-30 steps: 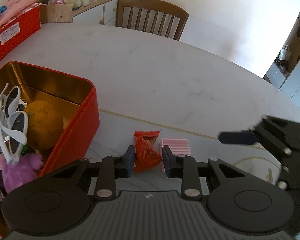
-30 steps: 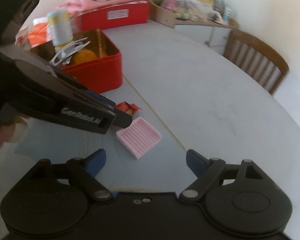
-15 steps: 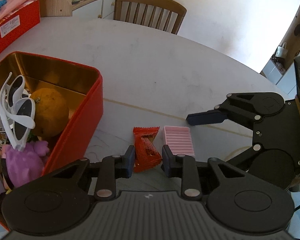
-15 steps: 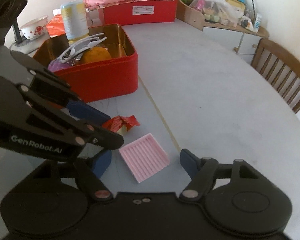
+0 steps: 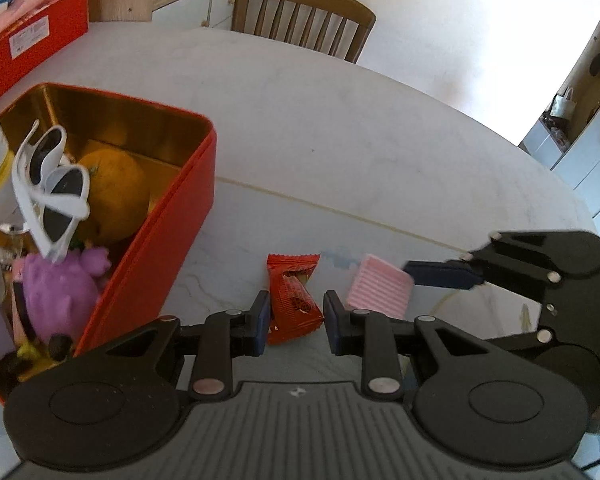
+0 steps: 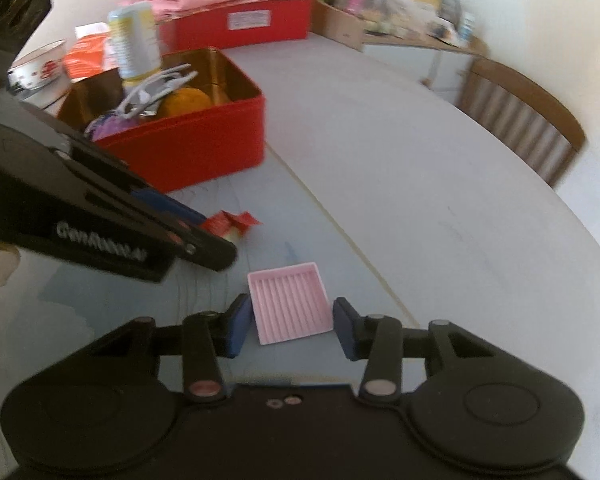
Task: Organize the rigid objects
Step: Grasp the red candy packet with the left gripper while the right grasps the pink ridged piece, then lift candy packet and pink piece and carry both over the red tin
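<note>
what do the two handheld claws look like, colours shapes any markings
Both claws are matte black plastic. The left claw and right claw each have two round discs at the base, angled linkage arms with silver pivot pins, and dark blue pads on the fingers. The left one's body is ribbed grey-black with a small white logo; seen from the right wrist, white lettering runs along its side. No cables or sleeves show.

Daylight fills the room, bright enough that the far wall (image 5: 440, 40) washes out to near white in the left wrist view. That view is sharp, and the gold inside of the red tin (image 5: 172, 216) gleams with warm reflections. The right wrist view is softer, smeared by motion blur, with a dull bluish cast over the table (image 6: 400, 168). Both pictures bow strongly at the edges, and their corners fall to black.
</note>
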A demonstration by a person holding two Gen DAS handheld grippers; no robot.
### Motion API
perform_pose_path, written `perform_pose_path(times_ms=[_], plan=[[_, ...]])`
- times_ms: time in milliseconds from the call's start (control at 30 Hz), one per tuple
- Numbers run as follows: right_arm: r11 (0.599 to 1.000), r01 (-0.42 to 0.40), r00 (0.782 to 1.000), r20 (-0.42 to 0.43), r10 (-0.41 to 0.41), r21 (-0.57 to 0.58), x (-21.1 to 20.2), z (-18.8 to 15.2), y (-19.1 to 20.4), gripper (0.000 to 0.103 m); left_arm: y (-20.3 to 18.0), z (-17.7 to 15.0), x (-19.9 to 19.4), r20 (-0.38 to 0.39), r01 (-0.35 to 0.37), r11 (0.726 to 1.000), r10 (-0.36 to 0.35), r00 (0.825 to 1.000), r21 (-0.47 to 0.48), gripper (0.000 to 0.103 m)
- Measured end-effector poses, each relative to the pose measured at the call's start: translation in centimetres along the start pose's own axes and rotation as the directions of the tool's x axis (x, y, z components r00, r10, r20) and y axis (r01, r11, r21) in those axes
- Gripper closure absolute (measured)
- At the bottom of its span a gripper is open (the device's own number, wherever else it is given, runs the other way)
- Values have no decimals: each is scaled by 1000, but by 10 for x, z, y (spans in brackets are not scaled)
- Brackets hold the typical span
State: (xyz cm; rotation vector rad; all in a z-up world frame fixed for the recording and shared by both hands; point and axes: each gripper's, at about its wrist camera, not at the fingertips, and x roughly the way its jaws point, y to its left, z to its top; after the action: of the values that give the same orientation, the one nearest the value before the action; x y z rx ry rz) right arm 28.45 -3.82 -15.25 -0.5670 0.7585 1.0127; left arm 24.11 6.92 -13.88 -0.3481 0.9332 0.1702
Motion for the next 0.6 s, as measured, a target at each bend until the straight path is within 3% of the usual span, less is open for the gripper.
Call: perform_pose_path(times_ms=[300,600], plan=[[985,72,997,-45,-65,159,-33,-25,17,60,0,-16,-18,-22,44,999,-44,999,-10,76],[960,116,993,-2,-119,254,-78,-27,37,60,-4,-19,-53,18,86,996,-86,996,29,76]])
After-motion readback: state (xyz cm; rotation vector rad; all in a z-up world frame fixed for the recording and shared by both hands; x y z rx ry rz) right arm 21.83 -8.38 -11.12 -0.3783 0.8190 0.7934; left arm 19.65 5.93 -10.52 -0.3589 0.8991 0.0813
